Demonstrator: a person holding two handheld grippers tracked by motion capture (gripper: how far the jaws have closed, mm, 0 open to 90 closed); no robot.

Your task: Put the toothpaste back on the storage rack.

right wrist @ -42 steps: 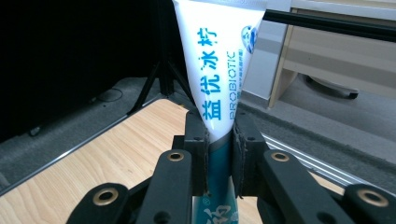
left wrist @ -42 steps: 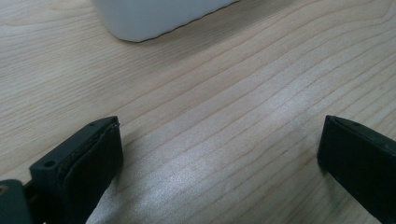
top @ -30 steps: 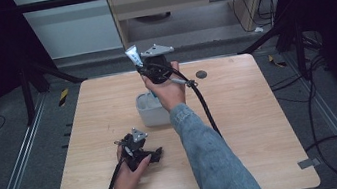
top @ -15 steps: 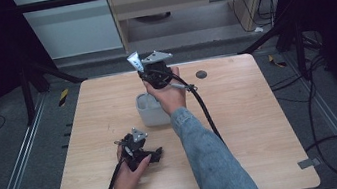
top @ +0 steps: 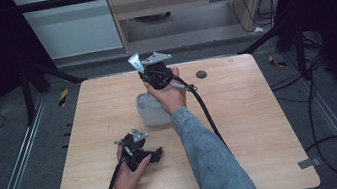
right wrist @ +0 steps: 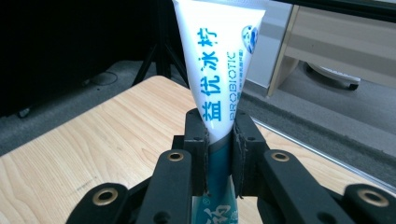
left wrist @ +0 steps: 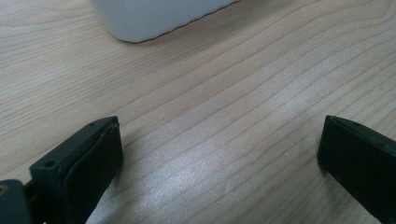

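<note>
The right gripper (right wrist: 219, 140) is clamped on a toothpaste tube (right wrist: 219, 56) lifted above the tabletop (top: 240, 114), not yet in the white cup (top: 151, 112); the left gripper (left wrist: 219, 154) rests wide open, empty.

Toothpaste tube (right wrist: 219, 79) ends cut off; white cup (left wrist: 154, 16) mostly cropped.

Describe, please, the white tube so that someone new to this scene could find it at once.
Start at the wooden table and go to its far edge, where the right gripper is raised beyond a pale grey cup. Clamped between its black jaws is the white tube. It alone carries blue lettering, including the word PROBIOTIC, and tapers down into the jaws.
</note>
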